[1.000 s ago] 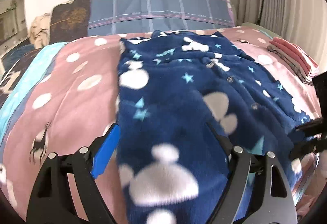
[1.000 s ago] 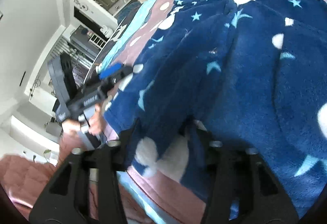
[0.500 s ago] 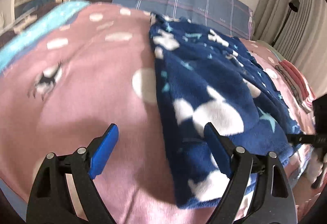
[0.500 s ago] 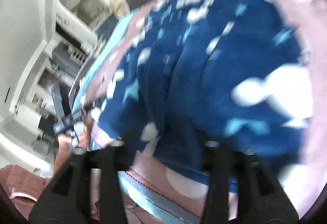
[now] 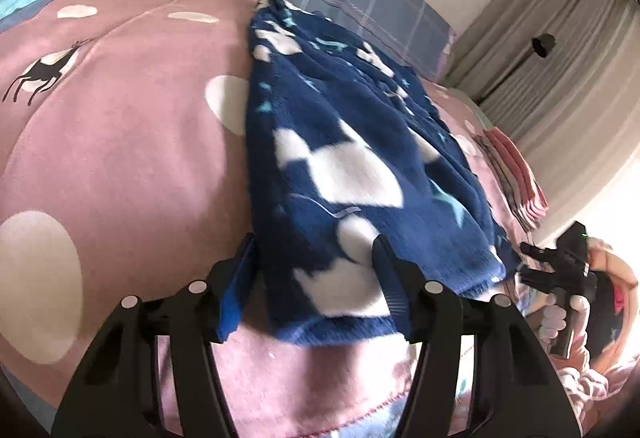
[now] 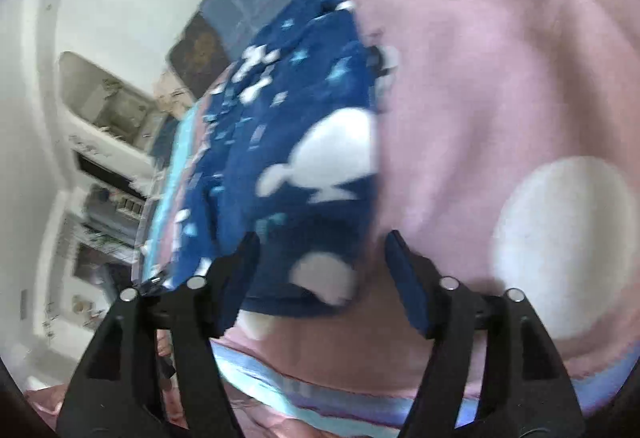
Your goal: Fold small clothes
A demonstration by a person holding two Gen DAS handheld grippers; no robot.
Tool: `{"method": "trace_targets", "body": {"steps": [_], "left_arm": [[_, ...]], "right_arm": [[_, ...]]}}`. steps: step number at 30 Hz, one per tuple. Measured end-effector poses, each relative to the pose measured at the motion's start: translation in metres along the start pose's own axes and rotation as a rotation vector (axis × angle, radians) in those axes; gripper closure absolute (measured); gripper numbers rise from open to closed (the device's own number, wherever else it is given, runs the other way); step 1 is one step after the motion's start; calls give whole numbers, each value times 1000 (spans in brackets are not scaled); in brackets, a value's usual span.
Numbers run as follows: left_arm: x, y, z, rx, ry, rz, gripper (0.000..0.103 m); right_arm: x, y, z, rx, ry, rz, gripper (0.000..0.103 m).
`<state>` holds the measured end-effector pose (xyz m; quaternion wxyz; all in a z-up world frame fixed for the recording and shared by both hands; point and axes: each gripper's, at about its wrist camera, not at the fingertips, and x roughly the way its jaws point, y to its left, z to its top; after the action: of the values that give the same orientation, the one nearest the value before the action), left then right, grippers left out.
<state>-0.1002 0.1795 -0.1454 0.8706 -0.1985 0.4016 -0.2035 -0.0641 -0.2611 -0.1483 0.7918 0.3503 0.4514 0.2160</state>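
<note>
Across the centre of both wrist views, the blue fleece garment (image 5: 340, 166) lies in a long folded strip on the pink spotted bedspread (image 5: 120, 158), its near hem at the frame bottoms. We read the left gripper (image 5: 316, 294) and right gripper (image 6: 320, 270) as spread apart around that hem, clamping nothing. We judge the fleece soft, limp, light and non-slippery; grip the 2 near hem corners (image 6: 340, 294) through all layers.

Black plastic on both grippers, left (image 5: 316, 280) and right (image 6: 322, 270), each with two angular arms cut by triangular openings. Silver round screw heads at the joints, two per arm. Blue pads on the inner faces of the fingers (image 5: 236, 298), ribbed where the surface shows on the left one.
</note>
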Motion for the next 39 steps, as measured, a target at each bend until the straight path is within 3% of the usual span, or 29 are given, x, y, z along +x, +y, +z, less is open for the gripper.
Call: {"method": "trace_targets", "body": {"steps": [2, 3, 4, 5, 7, 8, 11, 13, 16, 18, 19, 20, 21, 23, 24, 26, 30, 32, 33, 35, 36, 39], "left_arm": [[1, 1, 1, -14, 2, -10, 44], [3, 2, 3, -26, 0, -16, 50], [4, 3, 6, -38, -6, -17, 64], [9, 4, 10, -61, 1, -26, 87], [2, 2, 14, -79, -45, 21, 90], [-5, -3, 15, -53, -74, 61, 90], [-39, -16, 17, 49, -136, 188, 91], [-44, -14, 16, 70, -118, 201, 91], [-30, -4, 10, 36, -66, 200, 89], [-25, 4, 6, 4, -55, 220, 77], [-24, 7, 4, -17, -55, 231, 70], [-29, 11, 3, -48, -74, 277, 56], [-34, 12, 2, -51, -93, 302, 54], [-47, 7, 8, -14, -140, 341, 54], [-54, 3, 10, 1, -164, 345, 52], [-62, -7, 16, 41, -200, 320, 44], [-51, -17, 19, 93, -189, 323, 36], [-43, -17, 15, 82, -164, 320, 36], [-41, -15, 11, 75, -158, 314, 36], [-38, -13, 6, 66, -155, 320, 35], [-37, -11, 5, 61, -156, 322, 35], [-38, -6, 2, 42, -154, 318, 29]], "right_arm": [[11, 12, 2, -33, 10, -67, 79], [7, 18, 3, -44, -4, -84, 89], [-2, 23, 4, -46, -35, -81, 90], [-15, 29, 6, -63, -74, -104, 90], [-32, 35, 8, -114, -112, -197, 90], [-35, 28, 10, -121, -91, -193, 90], [-20, 14, 7, -67, -29, -185, 82], [-15, 4, 4, -37, -4, -190, 74], [-27, 0, 1, -41, -54, -251, 64], [-49, 14, 0, -137, -143, -382, 61], [-54, 26, 1, -194, -189, -416, 61], [-57, 45, -1, -262, -233, -418, 61], [-55, 64, -3, -327, -247, -368, 61], [-37, 92, -11, -407, -174, -194, 61], [-19, 103, -17, -423, -92, -77, 61], [22, 115, -24, -433, 56, 47, 61], [92, 116, -32, -385, 255, 89, 61], [106, 107, -36, -338, 295, 67, 65], [109, 107, -38, -324, 299, 78, 65], [111, 111, -34, -318, 298, 86, 89], [108, 115, -33, -319, 288, 95, 96], [69, 134, -33, -391, 183, 101, 96]]}}
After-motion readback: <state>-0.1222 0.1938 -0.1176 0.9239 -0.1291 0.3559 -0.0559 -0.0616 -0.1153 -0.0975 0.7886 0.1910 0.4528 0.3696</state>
